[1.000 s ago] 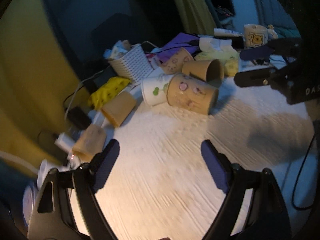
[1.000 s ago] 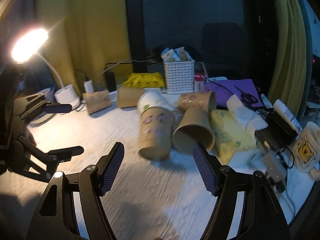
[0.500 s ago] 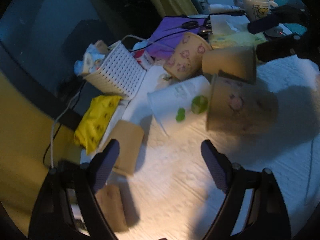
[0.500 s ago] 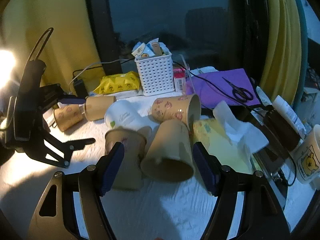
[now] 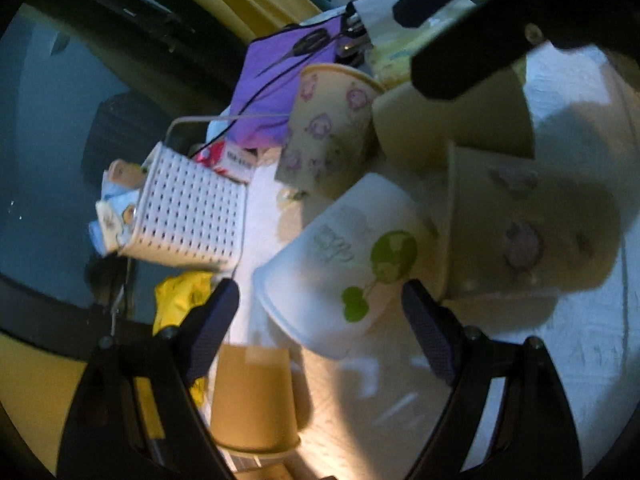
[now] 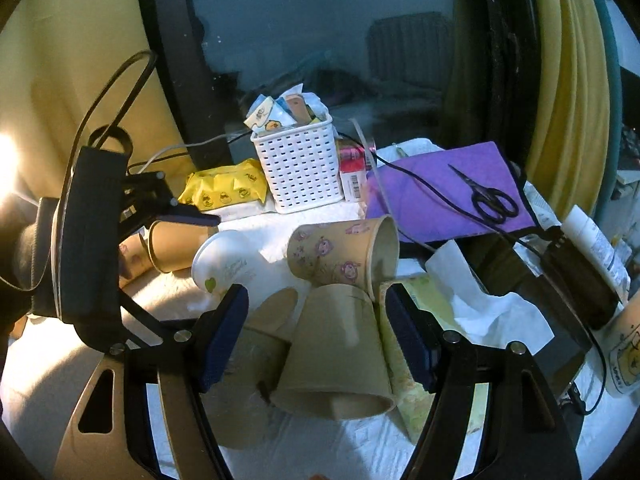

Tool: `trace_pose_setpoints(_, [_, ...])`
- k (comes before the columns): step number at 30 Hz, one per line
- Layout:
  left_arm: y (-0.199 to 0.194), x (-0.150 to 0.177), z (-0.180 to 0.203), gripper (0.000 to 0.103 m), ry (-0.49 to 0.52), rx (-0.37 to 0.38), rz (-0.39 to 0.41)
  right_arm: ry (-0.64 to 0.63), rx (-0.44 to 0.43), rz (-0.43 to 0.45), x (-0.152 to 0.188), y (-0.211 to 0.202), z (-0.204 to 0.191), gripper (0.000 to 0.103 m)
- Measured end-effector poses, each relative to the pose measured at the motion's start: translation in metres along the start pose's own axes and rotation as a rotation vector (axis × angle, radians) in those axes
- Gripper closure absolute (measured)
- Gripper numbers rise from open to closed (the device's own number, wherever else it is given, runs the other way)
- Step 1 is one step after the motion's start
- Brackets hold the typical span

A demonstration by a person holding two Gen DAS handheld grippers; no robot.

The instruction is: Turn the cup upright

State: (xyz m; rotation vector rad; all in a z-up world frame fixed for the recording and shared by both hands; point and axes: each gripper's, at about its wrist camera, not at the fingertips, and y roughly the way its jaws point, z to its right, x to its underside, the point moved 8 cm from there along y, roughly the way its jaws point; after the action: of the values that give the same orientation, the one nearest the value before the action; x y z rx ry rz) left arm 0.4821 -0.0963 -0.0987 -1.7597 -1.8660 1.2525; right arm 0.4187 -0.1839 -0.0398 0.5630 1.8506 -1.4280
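Several paper cups lie on their sides on the white table. A white cup with green leaves point(image 5: 344, 264) lies between the fingers of my open left gripper point(image 5: 320, 320); it also shows in the right wrist view point(image 6: 228, 264). A plain tan cup point(image 6: 336, 356) lies between the fingers of my open right gripper point(image 6: 316, 332), mouth toward the camera. A patterned tan cup point(image 6: 344, 252) lies just behind it. Another patterned cup point(image 5: 528, 224) lies right of the white one.
A white basket point(image 6: 298, 168) stands at the back, with a yellow wipes pack point(image 6: 224, 188), a purple sheet point(image 6: 444, 192) and scissors point(image 6: 488, 196). More tan cups point(image 6: 176, 244) lie at the left. Tissue point(image 6: 480, 300) and a mug point(image 6: 628, 352) are at the right.
Both grippers have moved forward into the cup pile. The white cup now lies between the left fingers and the plain tan cup between the right fingers. The left view has tilted.
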Motion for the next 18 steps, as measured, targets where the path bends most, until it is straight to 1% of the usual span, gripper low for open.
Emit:
trace_pose_setpoints(4, [0.005,-0.01,0.0,0.018,0.04,-0.013,-0.006,0.021,-0.014,-0.008,0.002,0.003,0.006,0.029])
trace_pose_setpoints(9, [0.013,-0.022,0.003,0.018,0.09,0.019,-0.013,0.042,-0.017,-0.014,0.001,0.006,0.016,0.029])
trace_pose_setpoints(12, [0.026,-0.024,0.004,0.019,0.088,0.064,-0.031,0.06,-0.01,-0.014,0.001,0.006,0.022,0.029])
trace_pose_setpoints(13, [0.029,-0.024,0.004,0.02,0.081,0.079,-0.036,0.065,-0.01,-0.014,0.002,0.006,0.024,0.029])
trace_pose_setpoints(15, [0.033,-0.022,0.004,0.029,0.071,0.096,-0.043,0.07,-0.005,-0.014,0.002,0.005,0.026,0.029])
trace_pose_setpoints(18, [0.03,-0.019,0.004,0.032,0.056,0.104,-0.033,0.074,0.0,-0.012,0.002,0.004,0.028,0.029])
